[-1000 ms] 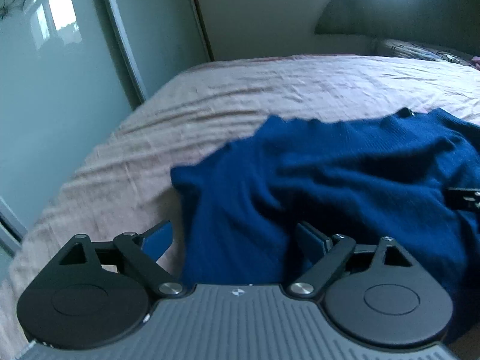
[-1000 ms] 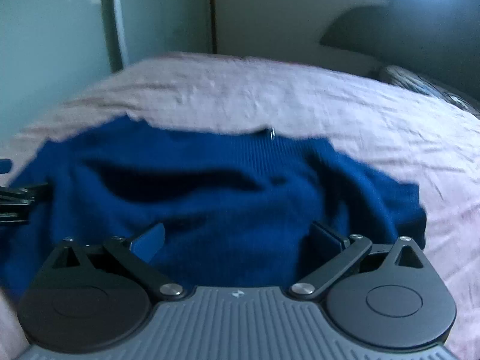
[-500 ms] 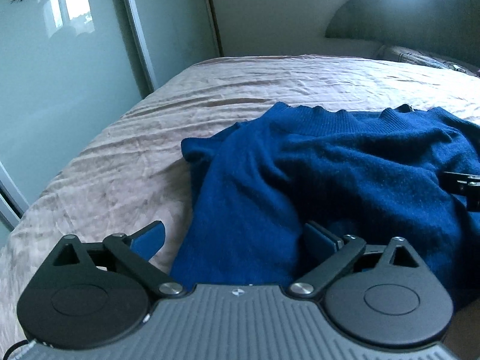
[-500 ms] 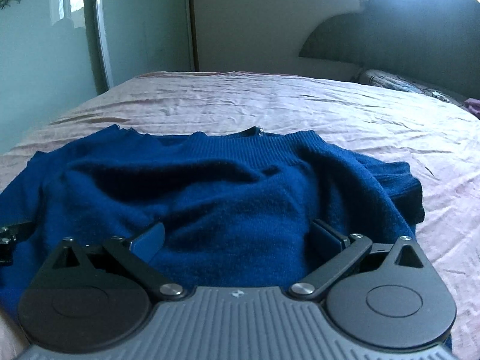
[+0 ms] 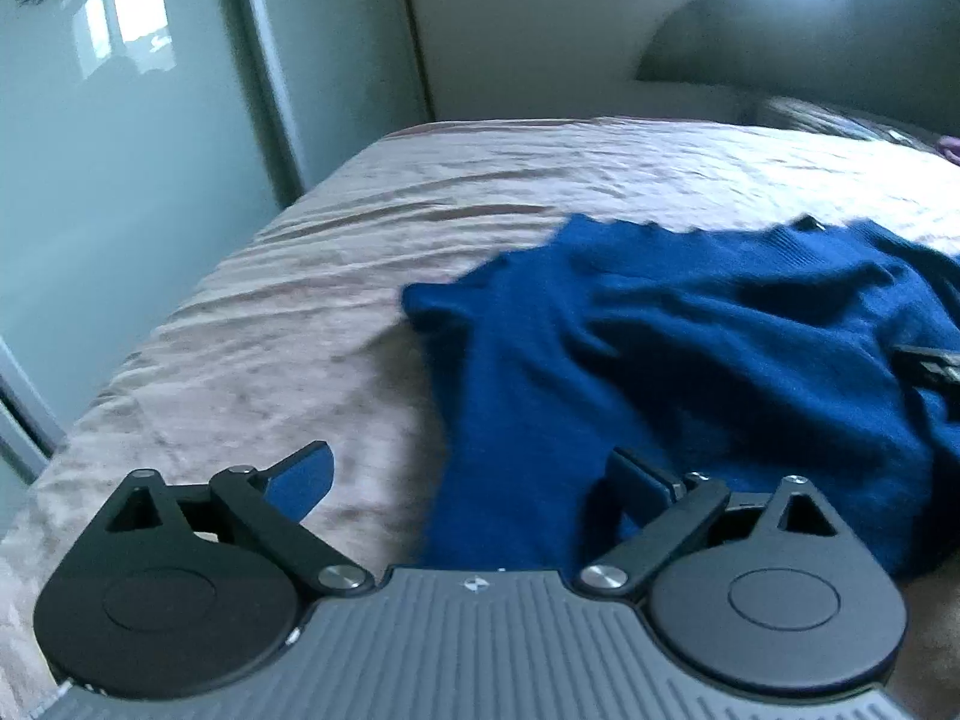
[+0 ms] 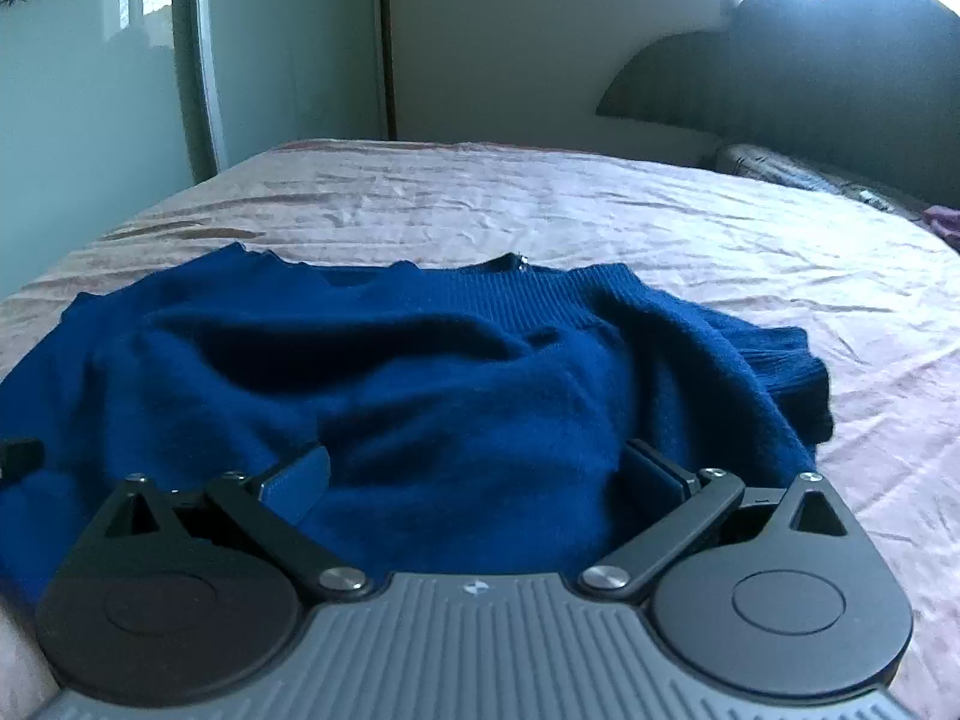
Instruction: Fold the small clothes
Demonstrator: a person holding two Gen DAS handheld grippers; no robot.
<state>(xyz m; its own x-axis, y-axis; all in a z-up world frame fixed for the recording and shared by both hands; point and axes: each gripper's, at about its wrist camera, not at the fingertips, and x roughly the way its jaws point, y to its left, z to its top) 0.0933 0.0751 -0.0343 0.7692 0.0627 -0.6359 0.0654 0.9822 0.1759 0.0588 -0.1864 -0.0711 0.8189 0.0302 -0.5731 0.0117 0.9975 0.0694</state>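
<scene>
Left gripper (image 5: 468, 474) jaws wide, closing slightly, straddling near-left edge of blue sweater (image 5: 690, 360), rumpled on bed (image 5: 270, 348). Right gripper (image 6: 477, 474) spread open over near hem. Best: pinch both hem corners evenly, lift together, smooth before folding.

Sweater (image 6: 420, 396) lies rumpled on the bed (image 6: 600, 210), at its near edge, collar toward the far edge. Left hand-held gripper (image 5: 468, 474) straddles the sweater's left border, one finger over the bare bed, its jaws closing. Right hand-held gripper (image 6: 474, 474) stands over the sweater's near middle. Headboard (image 6: 810, 78) and pillow (image 6: 798, 171) lie at the bed's right end; wardrobe doors (image 5: 120, 150) stand beyond its left end.
</scene>
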